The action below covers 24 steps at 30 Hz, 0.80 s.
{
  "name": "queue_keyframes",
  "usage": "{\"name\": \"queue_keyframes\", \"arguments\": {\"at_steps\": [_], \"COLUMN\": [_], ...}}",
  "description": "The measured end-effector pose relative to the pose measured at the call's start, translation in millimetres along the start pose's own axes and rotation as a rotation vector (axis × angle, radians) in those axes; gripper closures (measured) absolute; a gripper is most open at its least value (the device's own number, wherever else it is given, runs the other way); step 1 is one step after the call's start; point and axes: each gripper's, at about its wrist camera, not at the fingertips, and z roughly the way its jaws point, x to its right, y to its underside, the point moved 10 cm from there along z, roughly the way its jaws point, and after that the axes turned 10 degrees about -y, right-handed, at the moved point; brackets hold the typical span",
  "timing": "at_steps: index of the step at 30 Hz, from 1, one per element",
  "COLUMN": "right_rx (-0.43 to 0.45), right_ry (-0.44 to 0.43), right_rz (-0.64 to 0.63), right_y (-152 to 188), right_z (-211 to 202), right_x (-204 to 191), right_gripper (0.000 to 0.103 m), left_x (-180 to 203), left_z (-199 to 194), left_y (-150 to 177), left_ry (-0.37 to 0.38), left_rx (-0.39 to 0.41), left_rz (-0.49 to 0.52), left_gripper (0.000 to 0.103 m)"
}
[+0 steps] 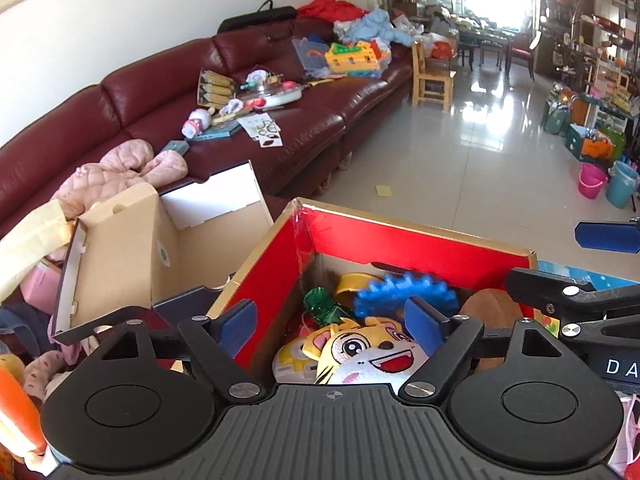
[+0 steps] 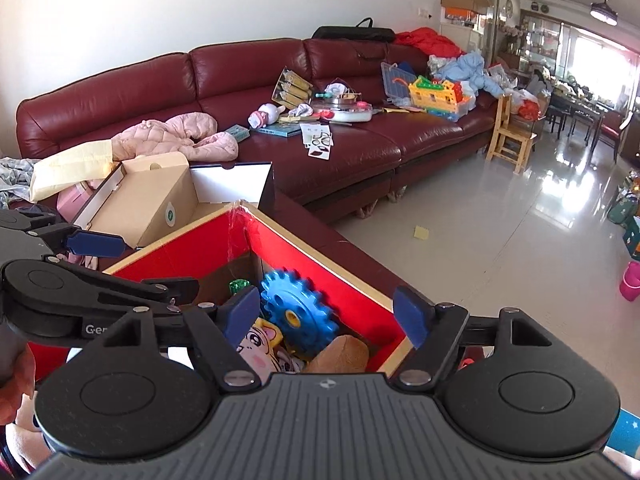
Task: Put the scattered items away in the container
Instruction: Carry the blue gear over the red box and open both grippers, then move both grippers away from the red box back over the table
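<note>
Up close in the left wrist view, the left gripper (image 1: 332, 320) hangs spread and empty over the red cardboard box (image 1: 400, 236), above a tiger plush (image 1: 372, 356) and a blue toy gear (image 1: 404, 294). From the right wrist view, the right gripper (image 2: 326, 316) is likewise spread wide over the same box (image 2: 320, 256), with the gear (image 2: 296, 312) and a brown plush (image 2: 340, 356) inside.

A home living room: maroon leather sofa (image 2: 320, 92), scattered toys, dining table (image 1: 484, 38) beyond.
</note>
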Motion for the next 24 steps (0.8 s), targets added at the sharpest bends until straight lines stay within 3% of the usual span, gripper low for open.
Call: {"name": "queue_keyframes", "arguments": {"at_steps": [11, 24], "right_rx": [-0.038, -0.049], "right_ry": [-0.025, -0.008], "right_rz": [-0.006, -0.065], "right_y": [12, 19], "right_z": [-2, -27], "right_x": [-7, -6], "right_gripper": [0.019, 0.014], "left_x": [6, 26], "left_z": [13, -10], "left_y": [13, 16], "left_ry": [-0.003, -0.014], "left_rx": [-0.025, 0.003], "left_rz": [-0.003, 0.036], "left_gripper": [0.009, 0.005]}}
